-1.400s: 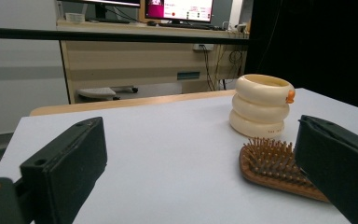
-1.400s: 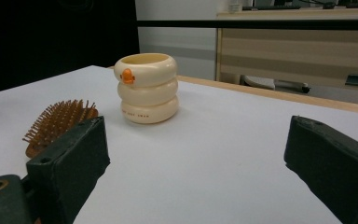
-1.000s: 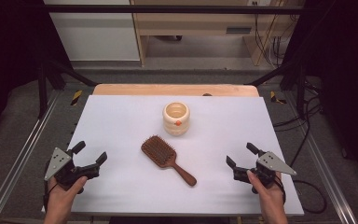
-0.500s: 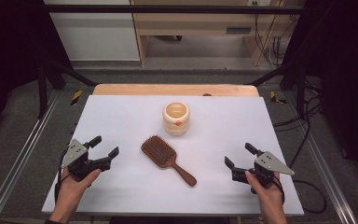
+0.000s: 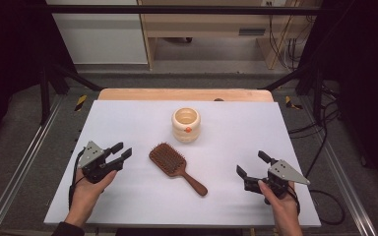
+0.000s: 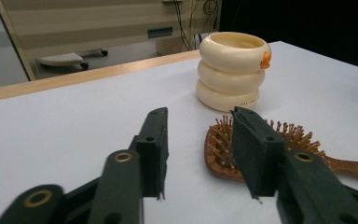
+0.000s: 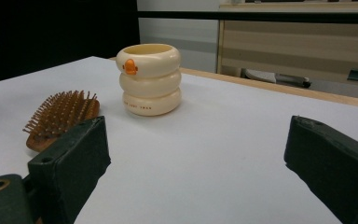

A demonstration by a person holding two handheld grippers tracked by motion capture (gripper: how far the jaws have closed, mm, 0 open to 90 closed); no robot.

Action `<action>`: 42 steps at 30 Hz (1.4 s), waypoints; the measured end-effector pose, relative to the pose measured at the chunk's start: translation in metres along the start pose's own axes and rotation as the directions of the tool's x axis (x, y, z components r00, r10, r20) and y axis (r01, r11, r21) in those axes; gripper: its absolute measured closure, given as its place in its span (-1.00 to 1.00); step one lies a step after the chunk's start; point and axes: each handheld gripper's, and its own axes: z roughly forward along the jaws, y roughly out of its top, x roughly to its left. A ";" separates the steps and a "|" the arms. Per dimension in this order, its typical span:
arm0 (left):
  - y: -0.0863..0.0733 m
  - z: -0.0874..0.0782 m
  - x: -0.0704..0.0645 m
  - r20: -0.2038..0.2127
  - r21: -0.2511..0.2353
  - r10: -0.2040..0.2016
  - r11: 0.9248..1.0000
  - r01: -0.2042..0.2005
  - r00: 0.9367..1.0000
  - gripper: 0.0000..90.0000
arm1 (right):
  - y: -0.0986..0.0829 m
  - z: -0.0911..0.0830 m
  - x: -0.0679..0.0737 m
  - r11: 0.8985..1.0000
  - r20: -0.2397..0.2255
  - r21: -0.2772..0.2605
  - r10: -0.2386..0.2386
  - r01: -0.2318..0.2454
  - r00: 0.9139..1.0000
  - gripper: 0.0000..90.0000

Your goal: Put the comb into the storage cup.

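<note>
Currently lying flat around the middle of the counter (image 5: 128, 123), a little toward the near edge: 1 wooden hairbrush (image 5: 177, 167), bristles up, head pointing to the far left corner and handle slanting to the near right corner. Probably laid that way so the slim handle can be reached from the right while the broad head faces the left.

Behind it, toward the far edge and apart from it: 1 cream cup (image 5: 186, 124) built like 3 stacked rings, upright, mouth open, a small orange mark on the side toward the near edge. Looks like a fitting holder for the brush.

Toward the left edge, level with the brush head and near it but not touching: left tongs (image 5: 123, 150), parted at a middling gap, holding nothing, aimed at the head. Seen along its own jaws, the bristles sit just past the right-hand one, with the cup beyond. Judged as lined up to reach for the brush.

Near the near right corner, well apart from the handle end: right tongs (image 5: 250, 162), spread wide, also empty, pointing inward across the counter toward the cup and brush. Judged as waiting, ready to take the handle or steady the cup.

Carried low over the counter by a left hand (image 5: 86, 189) and a right hand (image 5: 280, 201) coming in over the near edge.

Count: 1 hairbrush, 1 cup, 2 tongs, 2 hands. Nothing lifted yet; brush entirely on the counter, cup apparently empty.
</note>
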 end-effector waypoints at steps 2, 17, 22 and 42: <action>0.002 0.006 -0.002 0.023 0.009 0.000 1.000 -0.001 1.000 0.48 | 0.000 0.000 0.001 1.000 0.001 0.001 -0.001 0.001 1.000 -0.85; 0.010 0.046 0.000 0.070 0.116 0.016 0.993 -0.024 0.997 1.00 | -0.001 0.002 0.003 1.000 -0.012 0.014 -0.008 0.008 1.000 -0.84; 0.012 0.059 0.001 0.066 0.144 0.030 0.989 -0.039 0.997 1.00 | -0.001 0.002 0.004 1.000 -0.012 0.012 -0.004 0.004 1.000 -0.85; -0.005 0.100 0.006 0.061 0.316 0.042 0.947 -0.059 0.997 1.00 | 0.000 0.002 0.005 1.000 -0.022 0.010 -0.005 0.005 1.000 -0.84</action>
